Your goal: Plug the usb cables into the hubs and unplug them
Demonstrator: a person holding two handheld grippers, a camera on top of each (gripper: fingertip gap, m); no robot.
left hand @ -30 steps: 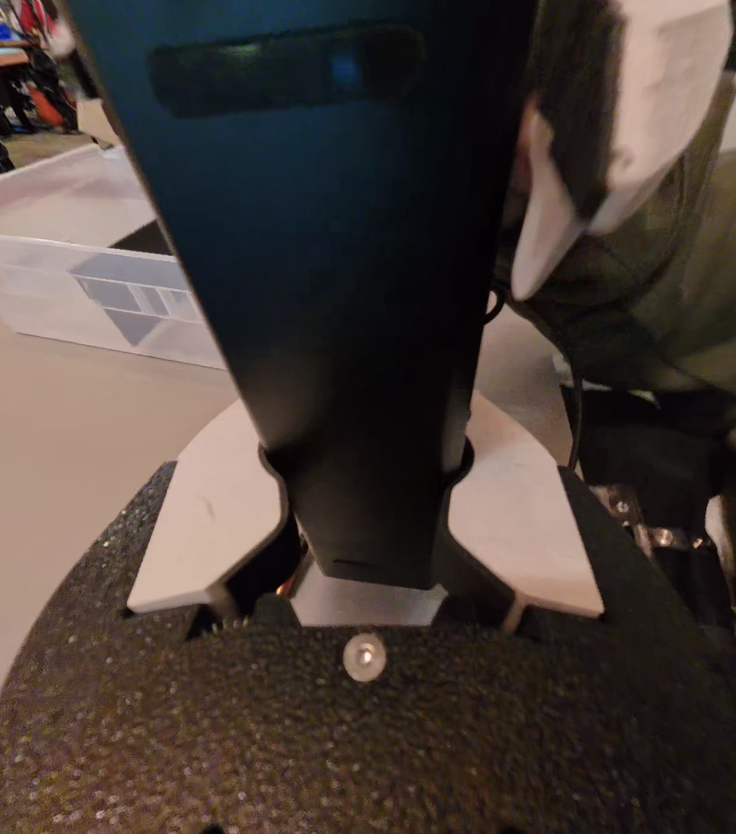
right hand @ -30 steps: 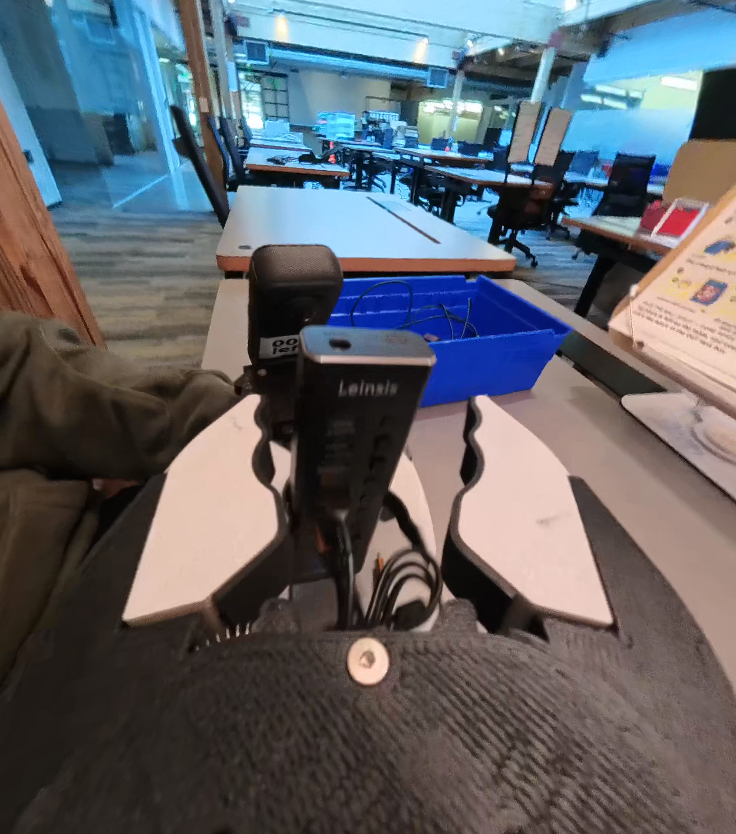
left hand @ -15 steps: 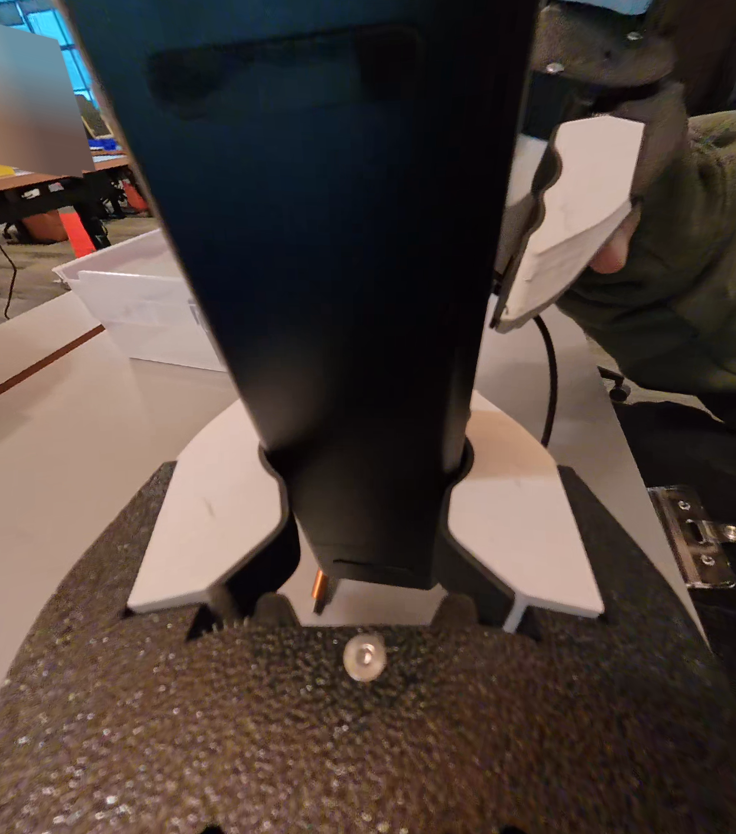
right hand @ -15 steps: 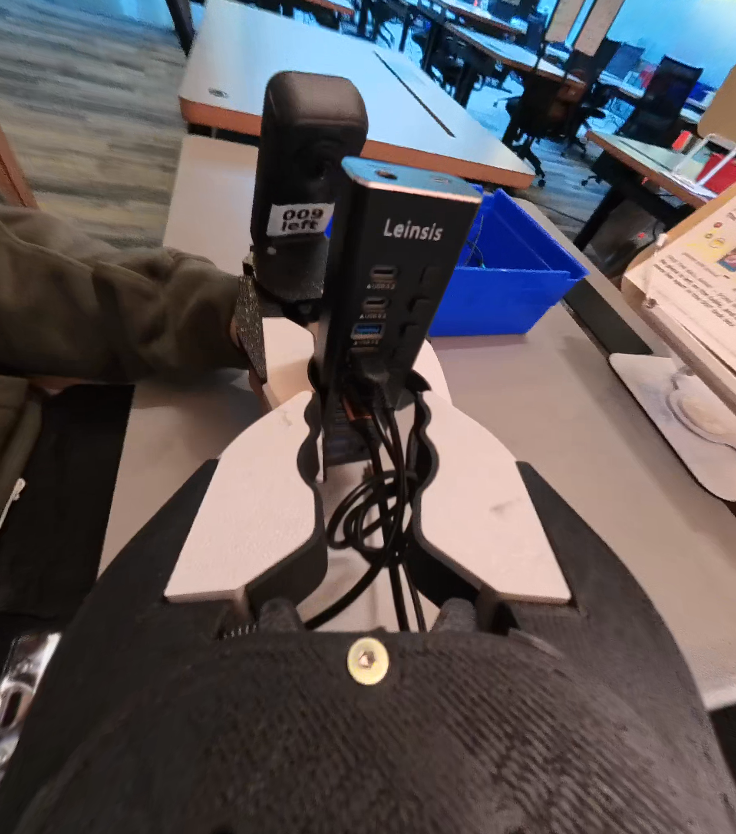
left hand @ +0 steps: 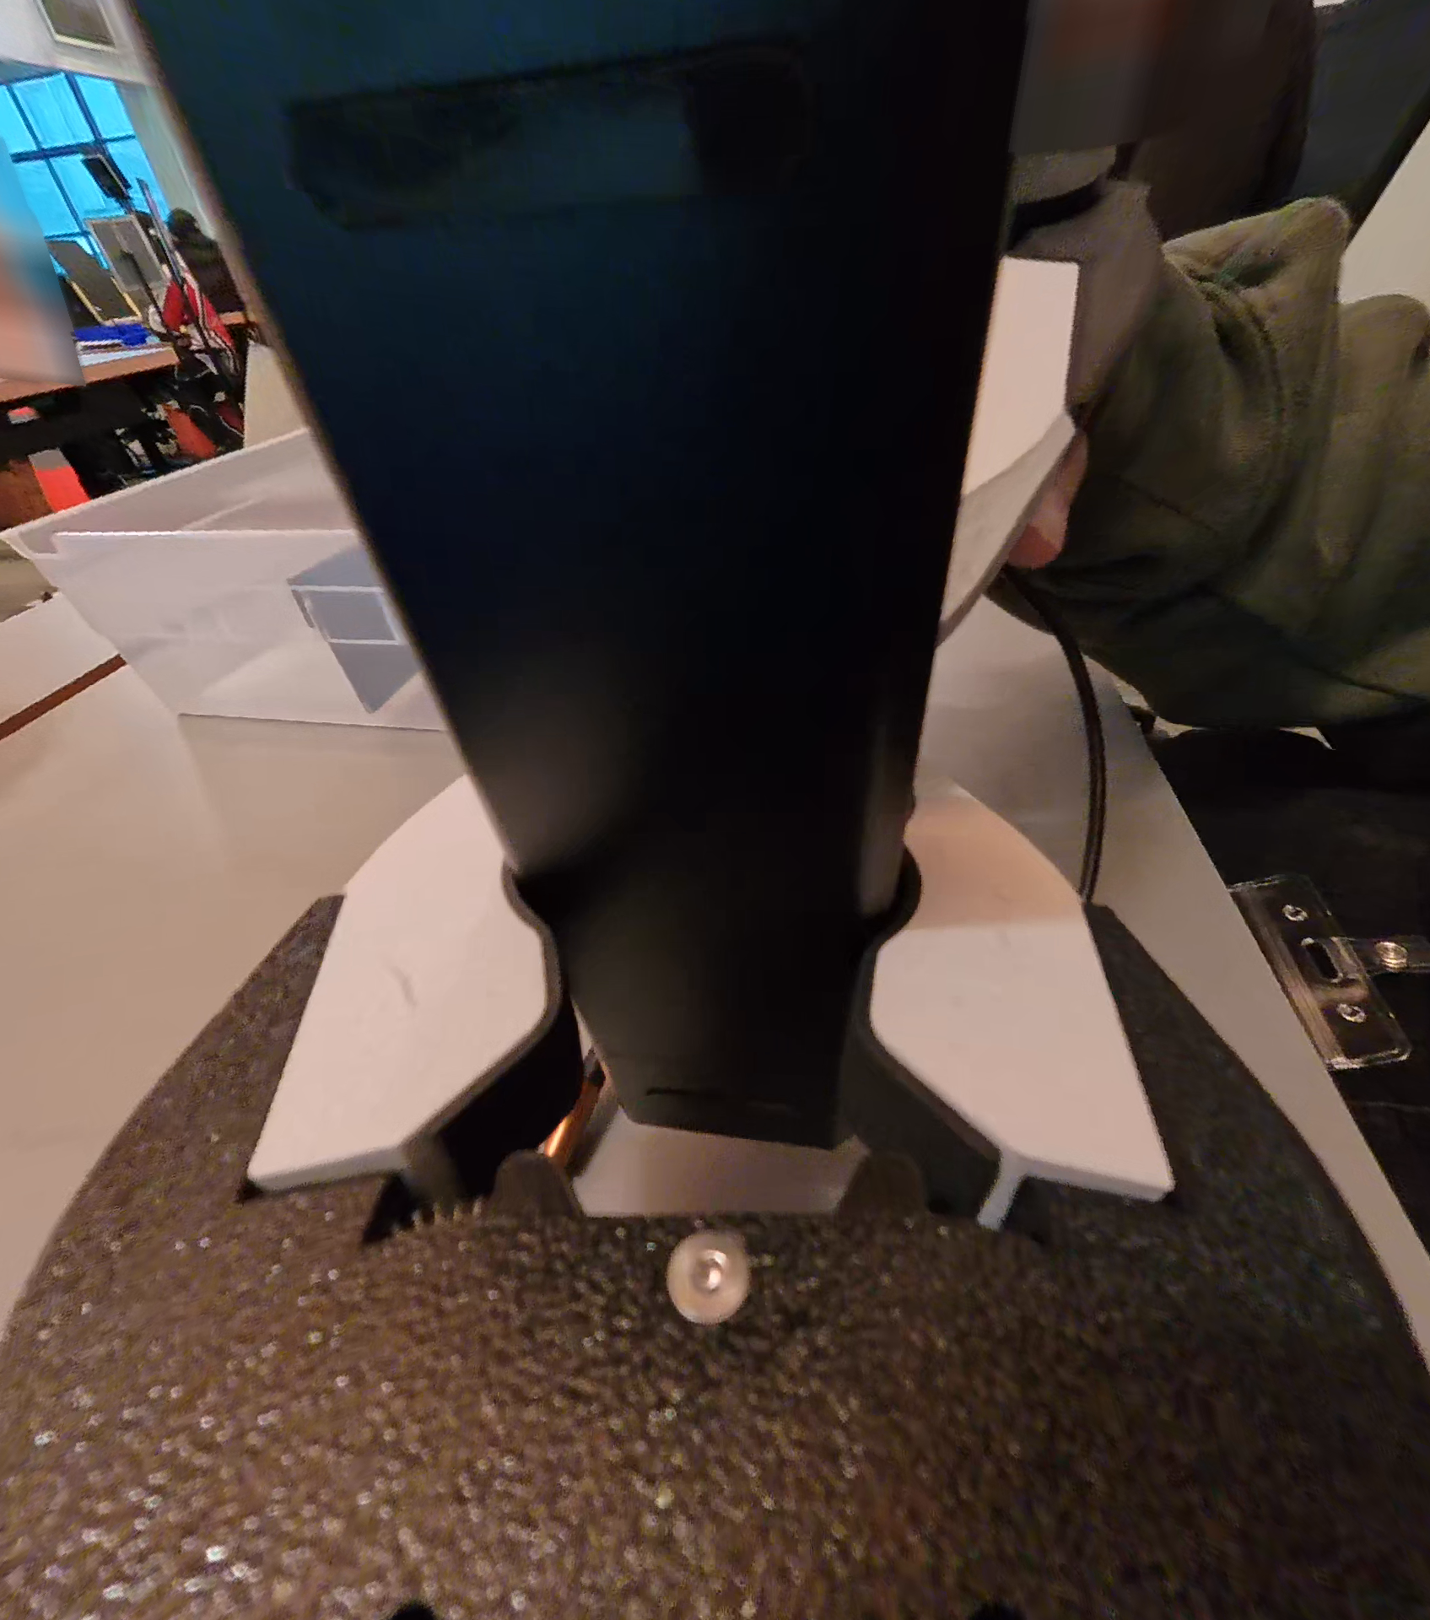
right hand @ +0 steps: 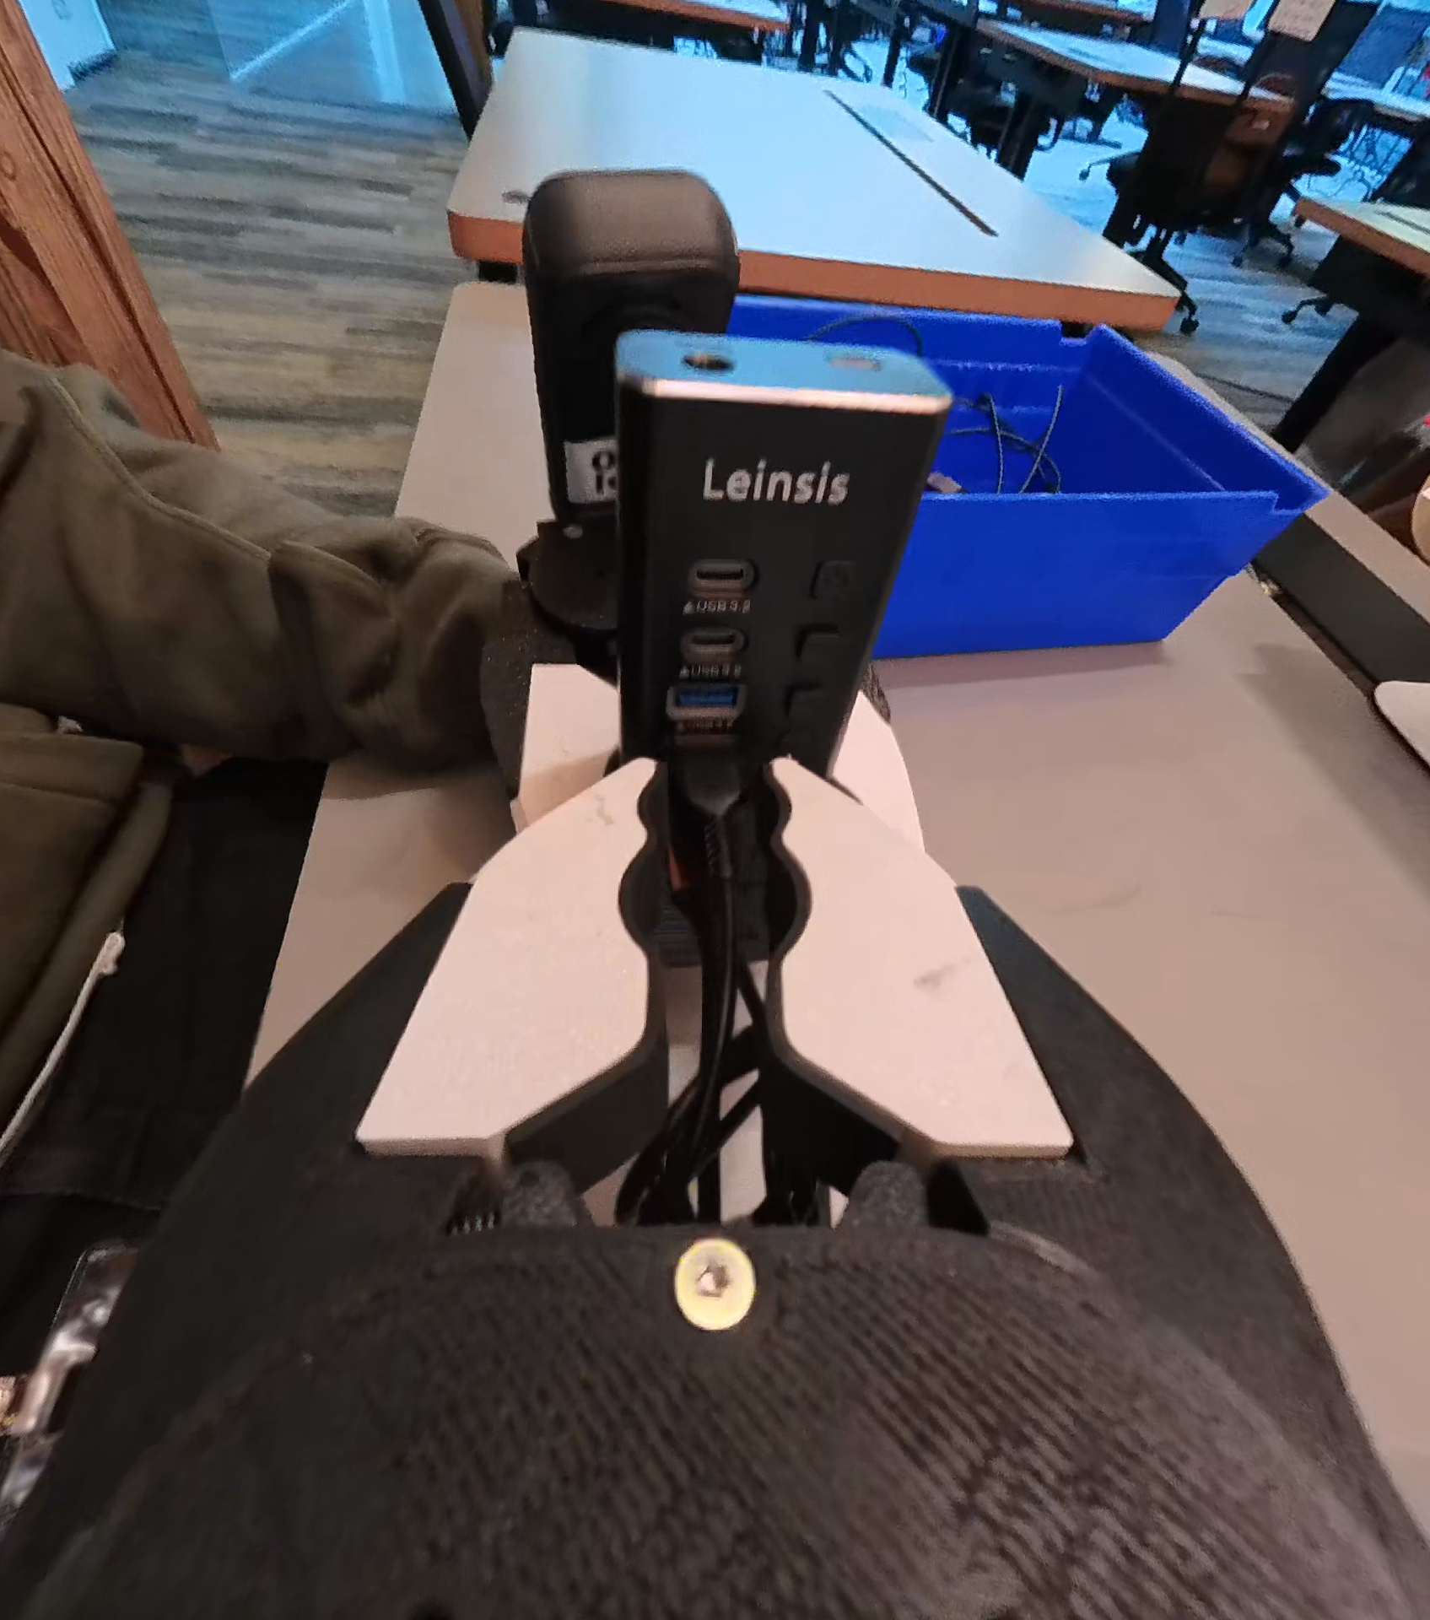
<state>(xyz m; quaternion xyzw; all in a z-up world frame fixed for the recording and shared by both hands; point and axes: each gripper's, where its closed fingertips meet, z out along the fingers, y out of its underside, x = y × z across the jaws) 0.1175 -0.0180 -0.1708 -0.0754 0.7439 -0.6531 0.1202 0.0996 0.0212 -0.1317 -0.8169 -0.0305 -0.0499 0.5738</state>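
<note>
Clamping hub (left hand: 650, 526) left; right pinching cable plug (right hand: 707, 793).

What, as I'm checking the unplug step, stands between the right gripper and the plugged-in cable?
Nothing visible does. The right gripper is closed around the cable at its plug, just below the hub's free ports. The left gripper clamps the hub upright.

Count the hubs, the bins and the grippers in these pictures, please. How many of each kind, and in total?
Hubs: 1, the black hub
Bins: 2, the blue bin and the white bin
Grippers: 2, the left gripper on the hub, the right gripper on a cable
Total: 5
</note>
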